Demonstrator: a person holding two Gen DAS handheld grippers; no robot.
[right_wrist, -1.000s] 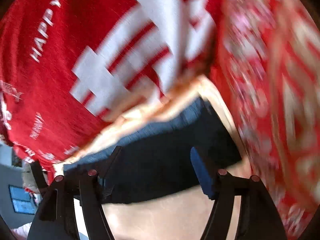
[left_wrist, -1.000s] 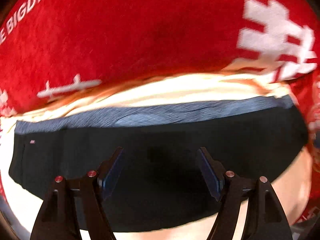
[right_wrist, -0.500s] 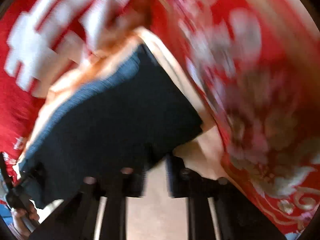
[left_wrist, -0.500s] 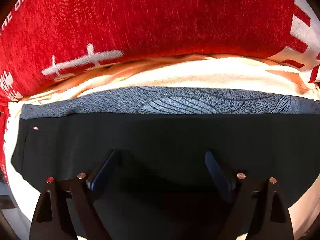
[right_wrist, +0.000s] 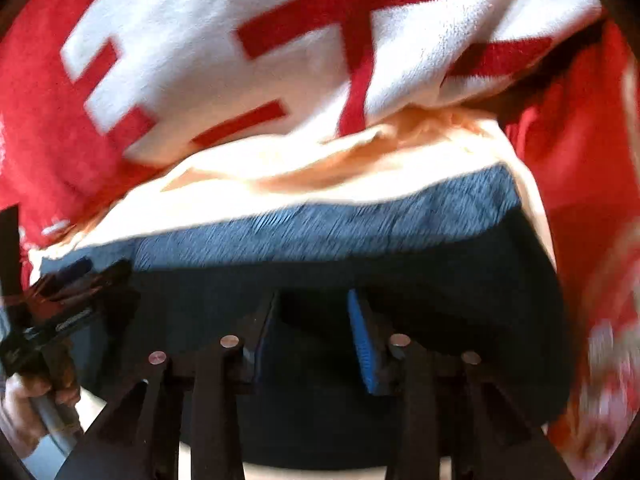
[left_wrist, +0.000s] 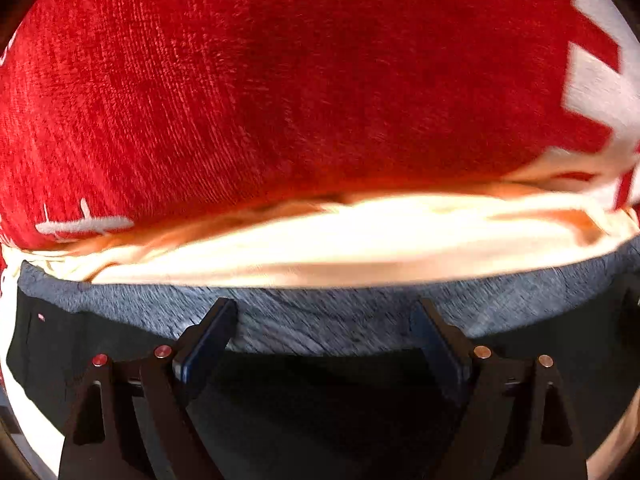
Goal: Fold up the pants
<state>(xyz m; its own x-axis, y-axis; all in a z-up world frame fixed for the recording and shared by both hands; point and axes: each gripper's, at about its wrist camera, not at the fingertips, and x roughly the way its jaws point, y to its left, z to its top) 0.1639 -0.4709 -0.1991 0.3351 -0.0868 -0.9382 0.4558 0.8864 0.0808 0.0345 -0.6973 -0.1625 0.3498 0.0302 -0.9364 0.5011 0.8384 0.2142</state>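
Observation:
Dark pants (left_wrist: pixel 320 392) with a grey waistband (left_wrist: pixel 320 324) lie flat on a cream sheet (left_wrist: pixel 340 248). My left gripper (left_wrist: pixel 324 320) is open and empty, low over the pants, its fingertips reaching the waistband. In the right wrist view the same pants (right_wrist: pixel 440 300) fill the lower half, waistband (right_wrist: pixel 340 224) at the far side. My right gripper (right_wrist: pixel 314 308) hovers over the dark fabric, jaws partly open with a narrow gap and nothing between them. The left gripper (right_wrist: pixel 72 276) and the hand holding it show at the left edge.
A red plush blanket with white characters (left_wrist: pixel 300 80) rises just behind the cream sheet and also shows in the right wrist view (right_wrist: pixel 260 40). Red patterned fabric (right_wrist: pixel 592 240) borders the pants on the right.
My left gripper has moved forward over the pants to the waistband. My right gripper has swung back to face the waistband and its jaws have opened slightly from nearly shut.

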